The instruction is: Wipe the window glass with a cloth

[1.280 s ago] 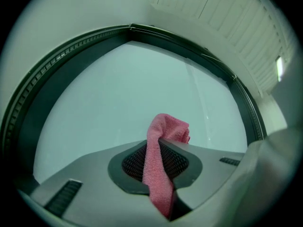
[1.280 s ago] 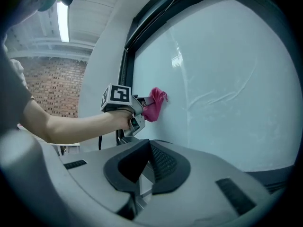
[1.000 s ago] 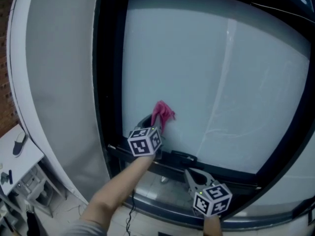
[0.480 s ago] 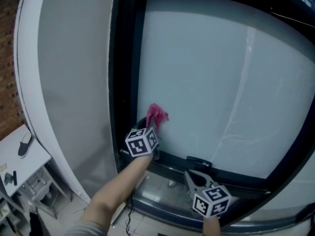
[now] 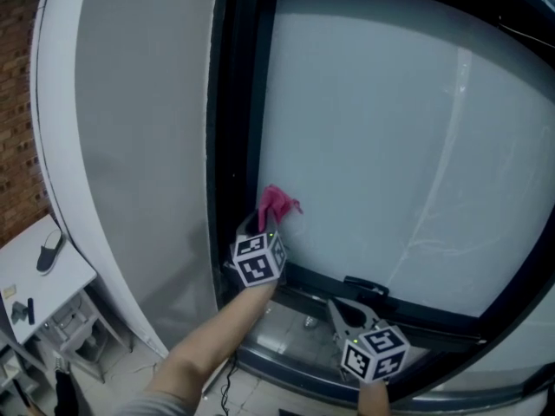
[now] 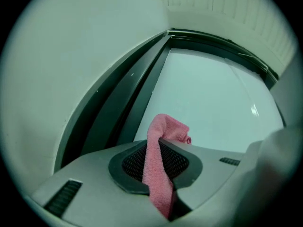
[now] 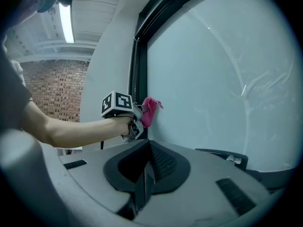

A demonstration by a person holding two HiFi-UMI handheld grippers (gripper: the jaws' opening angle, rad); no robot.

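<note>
A pink cloth is pinched in my left gripper, whose jaws are shut on it. In the left gripper view the cloth runs up between the jaws and folds over against the window glass. The cloth touches the glass near its lower left corner, beside the dark frame. The right gripper view shows the cloth and the left gripper from the side. My right gripper hangs low by the sill, shut and empty, apart from the glass.
A dark window frame borders the glass on the left, with a white wall beyond it. A black handle sits on the lower frame. A white table stands at lower left. A brick wall lies behind.
The view has shifted, so the window sits further right. My left gripper with the cloth has moved left along the bottom of the glass toward the frame. The right gripper has stayed put.
</note>
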